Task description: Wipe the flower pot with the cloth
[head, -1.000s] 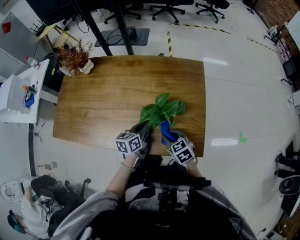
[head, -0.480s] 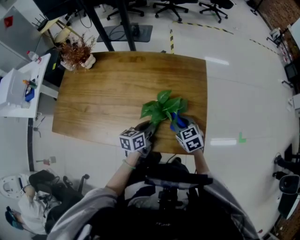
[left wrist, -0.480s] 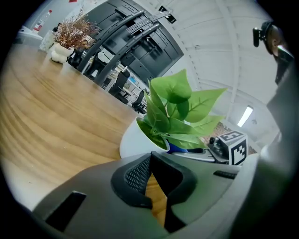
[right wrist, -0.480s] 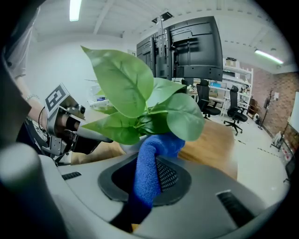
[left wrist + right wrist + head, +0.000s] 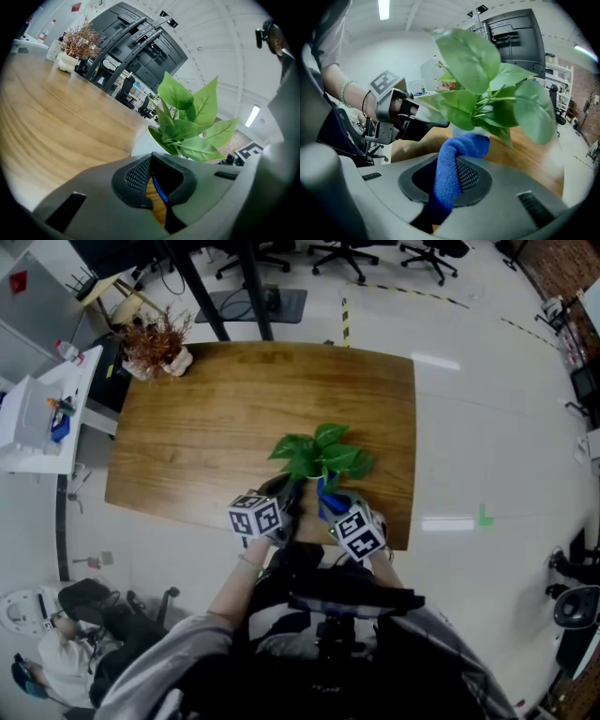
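A leafy green plant (image 5: 319, 454) stands in a white flower pot (image 5: 139, 144) near the front edge of the wooden table (image 5: 206, 427); in the head view the leaves hide the pot. My right gripper (image 5: 336, 514) is shut on a blue cloth (image 5: 459, 150), whose folded end presses on the pot (image 5: 468, 131) just under the leaves. My left gripper (image 5: 151, 161) is shut, its dark fingertips (image 5: 440, 123) at the pot's left side. Nothing shows between its pads.
A dried reddish plant (image 5: 155, 348) in a pale pot sits at the table's far left corner. A white side table (image 5: 37, 418) with small items stands to the left. Office chairs and desk legs (image 5: 234, 287) stand beyond the table.
My right gripper with the blue cloth has swung from the plant's right side back to its front. The left gripper and the plant have shifted slightly left.
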The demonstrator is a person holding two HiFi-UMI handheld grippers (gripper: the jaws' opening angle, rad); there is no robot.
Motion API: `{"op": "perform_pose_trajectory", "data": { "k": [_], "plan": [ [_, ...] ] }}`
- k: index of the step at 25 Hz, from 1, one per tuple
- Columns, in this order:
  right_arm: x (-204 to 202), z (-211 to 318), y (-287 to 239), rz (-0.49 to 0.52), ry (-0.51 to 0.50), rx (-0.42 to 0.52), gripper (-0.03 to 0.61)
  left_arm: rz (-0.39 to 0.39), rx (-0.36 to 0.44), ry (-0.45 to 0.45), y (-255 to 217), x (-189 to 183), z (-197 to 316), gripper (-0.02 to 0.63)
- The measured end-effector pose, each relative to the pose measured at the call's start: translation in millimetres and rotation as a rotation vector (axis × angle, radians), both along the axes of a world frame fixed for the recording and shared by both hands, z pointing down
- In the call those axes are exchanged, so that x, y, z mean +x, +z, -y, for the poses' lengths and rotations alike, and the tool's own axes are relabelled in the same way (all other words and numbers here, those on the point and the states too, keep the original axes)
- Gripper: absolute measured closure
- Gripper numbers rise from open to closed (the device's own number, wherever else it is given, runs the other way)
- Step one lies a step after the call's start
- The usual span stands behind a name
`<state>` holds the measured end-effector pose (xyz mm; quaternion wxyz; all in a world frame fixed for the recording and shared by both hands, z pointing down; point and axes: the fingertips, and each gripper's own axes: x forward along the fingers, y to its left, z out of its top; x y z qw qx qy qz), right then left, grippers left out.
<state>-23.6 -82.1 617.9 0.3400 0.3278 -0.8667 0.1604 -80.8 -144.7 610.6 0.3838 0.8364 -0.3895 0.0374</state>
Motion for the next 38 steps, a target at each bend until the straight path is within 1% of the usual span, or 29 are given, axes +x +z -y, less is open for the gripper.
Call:
{"op": "perform_pose_trajectory", "data": {
  "k": [2, 5, 8, 11, 14, 19, 20, 22, 25, 27, 30, 35, 38],
  "plan": [
    [-9, -4, 5, -0.012, -0.033, -0.006, 0.508, 0.006, 0.008, 0.000, 1, -3, 6, 0.607],
    [-17, -8, 10, -0.014, -0.055, -0.021, 0.508, 0.010, 0.015, -0.010, 1, -7, 16, 0.607],
    [-17, -13, 13, -0.011, -0.061, -0.028, 0.508, 0.007, 0.018, -0.023, 1, -7, 27, 0.607],
    [-9, -17, 9, 0.001, -0.044, -0.033, 0.508, 0.003, 0.021, -0.018, 1, -5, 36, 0.607],
    [14, -18, 5, 0.004, 0.011, -0.033, 0.508, -0.001, 0.020, -0.009, 0, -6, 33, 0.607],
    [77, 2, 3, -0.015, 0.153, -0.017, 0.508, -0.024, 0.010, 0.025, -3, 3, 1, 0.607],
    [85, 10, 2, -0.018, 0.162, -0.007, 0.508, -0.030, 0.004, 0.037, -1, 8, -5, 0.607],
    [93, 27, 0, -0.028, 0.144, 0.028, 0.508, -0.040, -0.007, 0.060, 2, 16, -13, 0.609],
    [81, 49, -10, -0.006, 0.070, 0.076, 0.508, -0.038, -0.010, 0.068, 4, 21, -11, 0.607],
    [63, 53, -13, 0.026, 0.014, 0.082, 0.508, -0.029, -0.005, 0.051, 3, 18, -5, 0.607],
    [39, 48, -10, 0.040, -0.042, 0.072, 0.508, -0.024, 0.004, 0.024, 2, 10, 5, 0.607],
    [5, 25, -4, 0.060, -0.087, 0.037, 0.508, -0.020, 0.014, -0.021, 1, -9, 25, 0.607],
    [-16, 11, 4, 0.073, -0.127, 0.011, 0.508, -0.011, 0.012, -0.031, 5, -19, 38, 0.607]
  ]
}}
